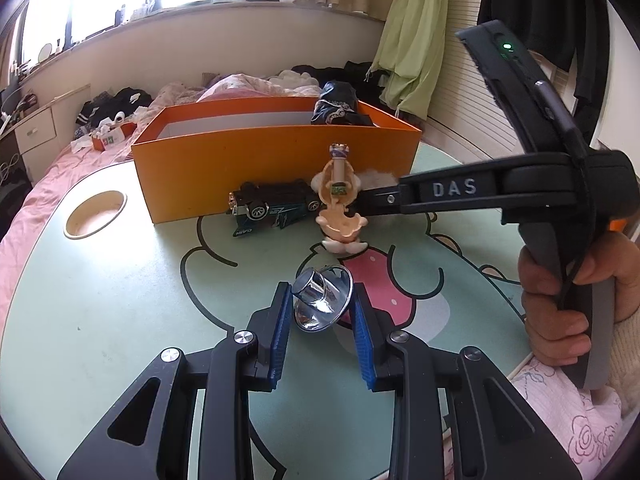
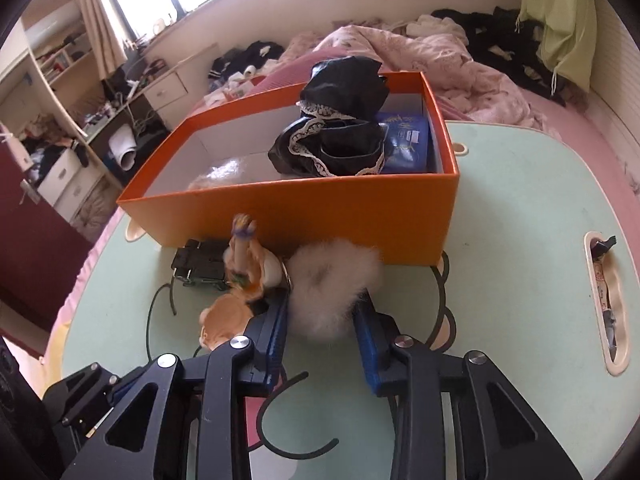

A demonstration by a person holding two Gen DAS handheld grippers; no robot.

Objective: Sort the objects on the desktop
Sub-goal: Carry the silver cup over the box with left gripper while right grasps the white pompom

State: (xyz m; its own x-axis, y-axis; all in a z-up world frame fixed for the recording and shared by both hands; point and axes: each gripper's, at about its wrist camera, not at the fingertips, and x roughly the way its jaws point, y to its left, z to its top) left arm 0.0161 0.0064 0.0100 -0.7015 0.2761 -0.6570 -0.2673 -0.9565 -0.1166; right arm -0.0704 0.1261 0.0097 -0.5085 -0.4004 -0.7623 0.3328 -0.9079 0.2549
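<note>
Your left gripper is sitting low over the mint-green cartoon-print worktop, fingers spread either side of the shiny chrome funnel-shaped piece; I can't tell whether the blue pads are touching it. Your right gripper is reaching in from the right, fingers parted around the white fluffy pom-pom, not clamping it as far as I can see. The pom-pom is lying just in front of the orange cardboard box. Left of it, the peach plastic figurine is touching the dark toy car. Black lace-trimmed fabric and a blue packet are lying inside the box.
</note>
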